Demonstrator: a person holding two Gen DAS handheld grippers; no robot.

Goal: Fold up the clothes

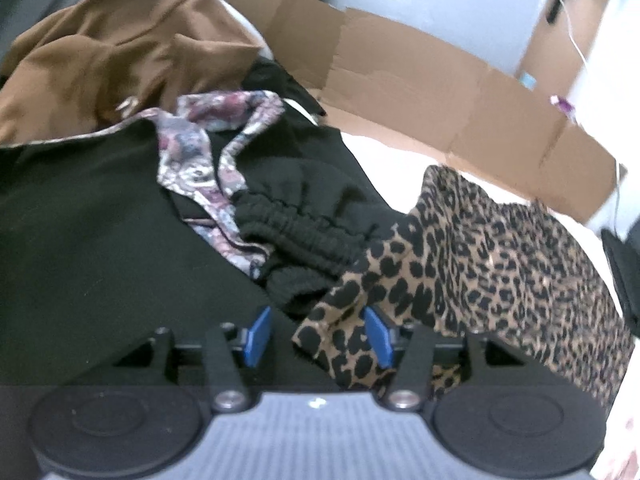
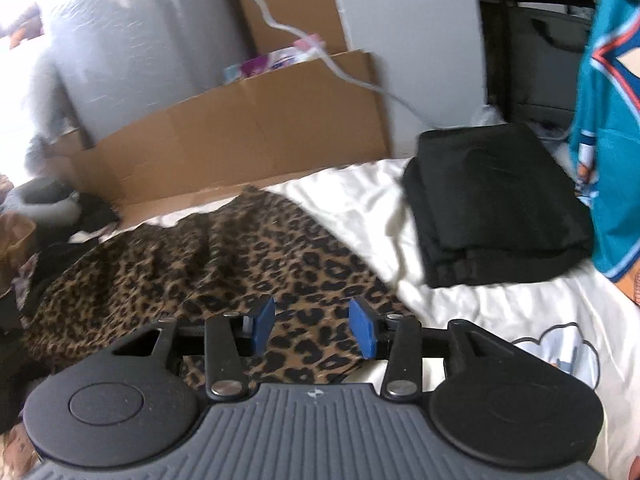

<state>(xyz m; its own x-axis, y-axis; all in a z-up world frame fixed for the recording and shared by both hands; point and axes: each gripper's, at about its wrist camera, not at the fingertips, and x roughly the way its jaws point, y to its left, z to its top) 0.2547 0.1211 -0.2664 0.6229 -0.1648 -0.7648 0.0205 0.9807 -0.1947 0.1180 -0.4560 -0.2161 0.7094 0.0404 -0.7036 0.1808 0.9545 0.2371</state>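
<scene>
A leopard-print garment (image 1: pixel 500 248) lies spread on the white bed sheet (image 2: pixel 460 300); it also shows in the right wrist view (image 2: pixel 224 264). My left gripper (image 1: pixel 318 336) is open, its blue pads either side of a corner of the leopard cloth. My right gripper (image 2: pixel 314 326) is open just above the leopard garment's near edge. A folded black garment (image 2: pixel 496 204) lies on the sheet at the right. A pile of unfolded clothes sits left: black pants with elastic waistband (image 1: pixel 304 232), a floral piece (image 1: pixel 200 168), a brown garment (image 1: pixel 112 52).
Flattened cardboard (image 1: pixel 440 92) stands along the far edge of the bed, also in the right wrist view (image 2: pixel 240 132). A teal jersey (image 2: pixel 608 120) hangs at the right. A white cable (image 2: pixel 352 76) runs over the cardboard.
</scene>
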